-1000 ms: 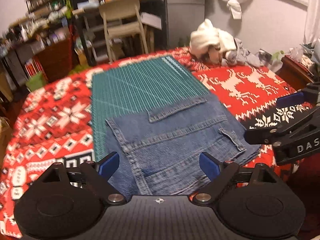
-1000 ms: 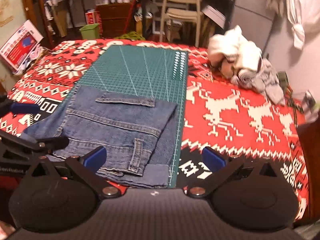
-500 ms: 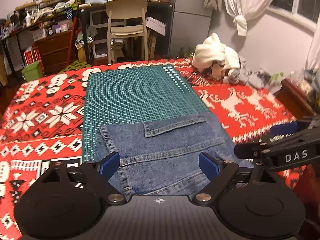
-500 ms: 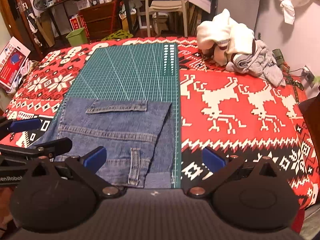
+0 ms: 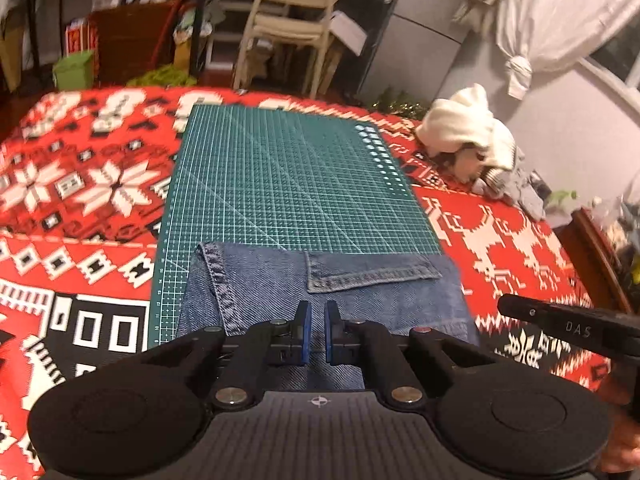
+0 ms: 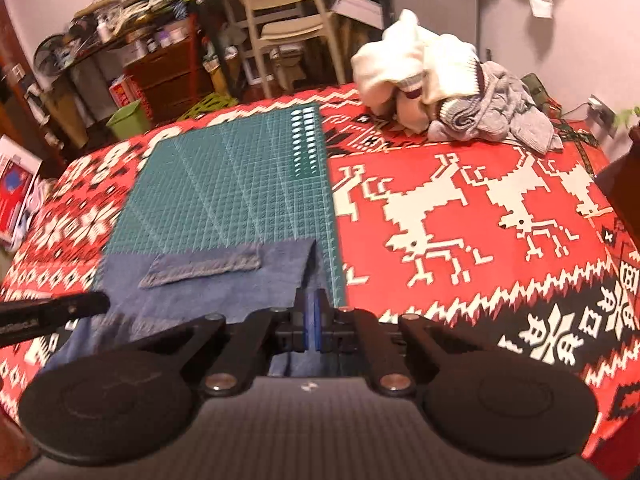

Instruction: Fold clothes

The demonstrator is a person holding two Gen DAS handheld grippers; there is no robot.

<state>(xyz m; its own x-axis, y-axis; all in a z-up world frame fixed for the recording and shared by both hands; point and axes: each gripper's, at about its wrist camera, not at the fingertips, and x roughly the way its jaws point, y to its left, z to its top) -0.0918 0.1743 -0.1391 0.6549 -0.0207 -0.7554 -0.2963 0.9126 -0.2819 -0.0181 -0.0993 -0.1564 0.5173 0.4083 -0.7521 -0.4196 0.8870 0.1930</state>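
Folded blue jeans (image 5: 272, 280) lie on the near end of a green cutting mat (image 5: 288, 176), with a hem strip across the top. My left gripper (image 5: 316, 332) is low over their near edge, its blue pads drawn close with denim in the narrow gap. In the right wrist view the jeans (image 6: 224, 280) sit at the left, and my right gripper (image 6: 313, 320) is shut at their right near corner, where a denim fold rises toward it. Each gripper shows at the edge of the other's view: the right one (image 5: 568, 324), the left one (image 6: 52, 312).
A red patterned blanket (image 6: 480, 220) covers the surface under the mat. A pile of white and grey clothes (image 6: 440, 80) sits at the far right. A pale chair (image 5: 292, 20) and cluttered shelves stand beyond. Dark wooden furniture (image 5: 592, 248) borders the right side.
Both grippers were wide open and are now shut. Both have dropped lower and nearer to the jeans' near edge, so less of the jeans shows.
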